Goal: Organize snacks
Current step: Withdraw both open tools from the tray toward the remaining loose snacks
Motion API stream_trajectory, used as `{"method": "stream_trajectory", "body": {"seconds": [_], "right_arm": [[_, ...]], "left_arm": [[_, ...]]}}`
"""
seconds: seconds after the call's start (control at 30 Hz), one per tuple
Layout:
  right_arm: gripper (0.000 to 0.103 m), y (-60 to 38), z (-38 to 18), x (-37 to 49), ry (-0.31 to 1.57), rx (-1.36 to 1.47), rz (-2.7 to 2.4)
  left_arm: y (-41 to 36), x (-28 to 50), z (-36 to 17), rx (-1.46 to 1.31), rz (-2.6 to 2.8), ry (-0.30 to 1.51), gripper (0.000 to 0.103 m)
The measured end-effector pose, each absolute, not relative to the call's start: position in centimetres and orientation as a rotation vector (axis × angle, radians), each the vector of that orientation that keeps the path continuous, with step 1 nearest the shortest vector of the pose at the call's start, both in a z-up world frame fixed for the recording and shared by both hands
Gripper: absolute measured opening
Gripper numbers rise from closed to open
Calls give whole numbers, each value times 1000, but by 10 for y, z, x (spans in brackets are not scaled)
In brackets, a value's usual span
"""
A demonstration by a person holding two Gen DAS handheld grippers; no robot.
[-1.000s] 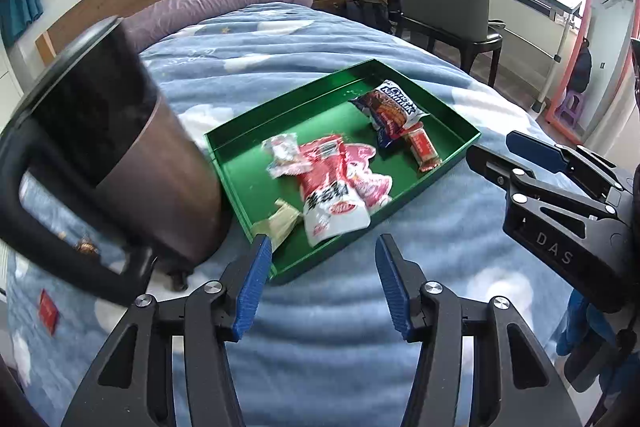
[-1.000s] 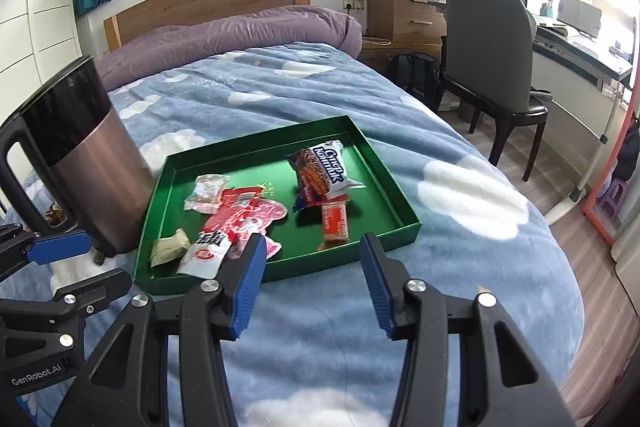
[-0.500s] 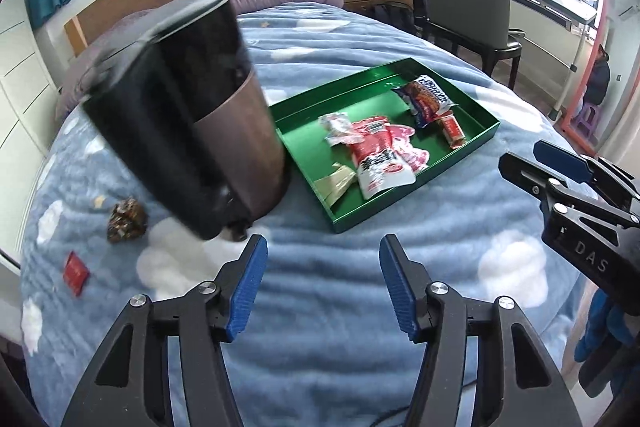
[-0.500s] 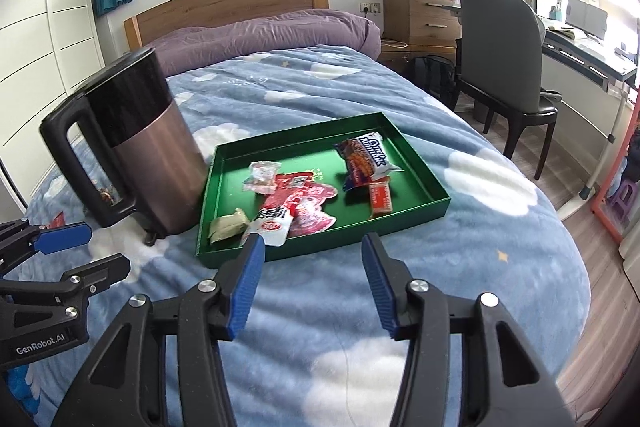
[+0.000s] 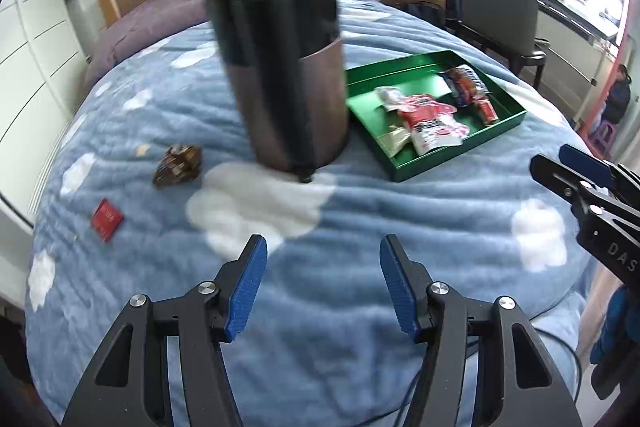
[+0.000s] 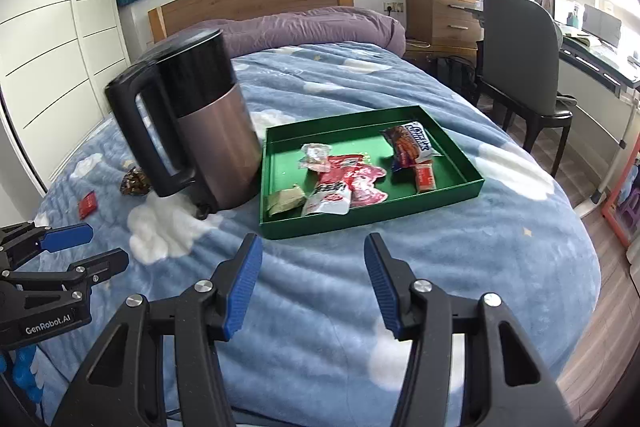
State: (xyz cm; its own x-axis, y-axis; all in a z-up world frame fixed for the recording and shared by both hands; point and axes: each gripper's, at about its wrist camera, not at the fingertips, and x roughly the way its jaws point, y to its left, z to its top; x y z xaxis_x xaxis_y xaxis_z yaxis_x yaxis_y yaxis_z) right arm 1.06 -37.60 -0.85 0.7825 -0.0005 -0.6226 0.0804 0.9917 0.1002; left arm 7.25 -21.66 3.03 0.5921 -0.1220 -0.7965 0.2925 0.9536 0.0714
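Jaws of left gripper [image 5: 322, 283] gape empty (right gripper [image 6: 312, 285] too); approach crinkly brown wrapper [image 5: 178, 165] at ten o'clock, pinching low

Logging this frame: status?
Left gripper and right gripper open, empty. Brown snack, red packet outside green tray. Kettle stands between.

green tray [image 6: 400, 215], blue cloud-patterned blanket [image 6: 460, 267]

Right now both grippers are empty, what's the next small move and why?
Probably swing the open left gripper left toward the brown wrapped snack. It and the red packet lie on the blanket outside the green tray, beside the kettle.
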Motion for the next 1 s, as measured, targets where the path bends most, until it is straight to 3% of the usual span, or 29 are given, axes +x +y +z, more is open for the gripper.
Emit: {"method": "stream_trajectory", "body": {"seconds": [0.5,0.63,1.0], "right_arm": [[80,-307,4,-10,662,82,41],[91,-285,2,-11,665,75,74],[96,-214,3,1,682,-1,177]], "left_arm": [[-119,46,29,115,-98,904,57],[-91,40,28,88,-55,904,57],[-6,35,19,-22,73,911,58]]}}
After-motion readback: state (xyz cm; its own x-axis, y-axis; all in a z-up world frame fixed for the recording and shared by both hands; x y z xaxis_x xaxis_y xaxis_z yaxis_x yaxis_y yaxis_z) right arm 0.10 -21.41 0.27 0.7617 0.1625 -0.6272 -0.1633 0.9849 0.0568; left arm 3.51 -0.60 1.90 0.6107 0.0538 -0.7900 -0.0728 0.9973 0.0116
